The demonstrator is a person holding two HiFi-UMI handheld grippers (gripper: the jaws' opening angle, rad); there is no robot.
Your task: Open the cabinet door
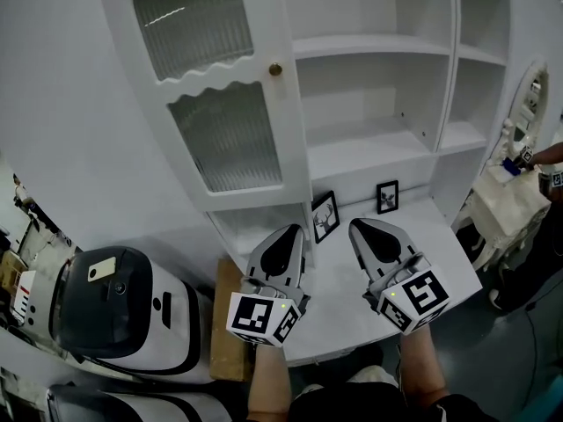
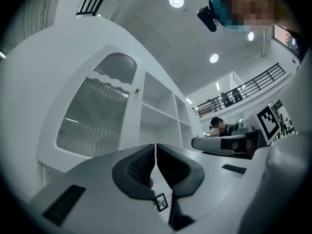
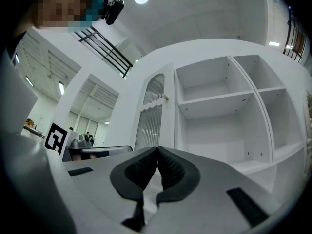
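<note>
Left tool (image 1: 287, 236) is clenched on nothing, hovering over the white table (image 1: 440, 266) below the cabinet door (image 1: 220, 139). You can see its brass knob (image 1: 275, 69) beside the open shelves (image 1: 369, 47). Just beside it, your right tool (image 1: 368, 231) is clenched empty too.

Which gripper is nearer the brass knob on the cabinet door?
Left. The left gripper sits almost directly below the knob, well short of it; the right gripper is below and farther right, before the open shelves.
</note>
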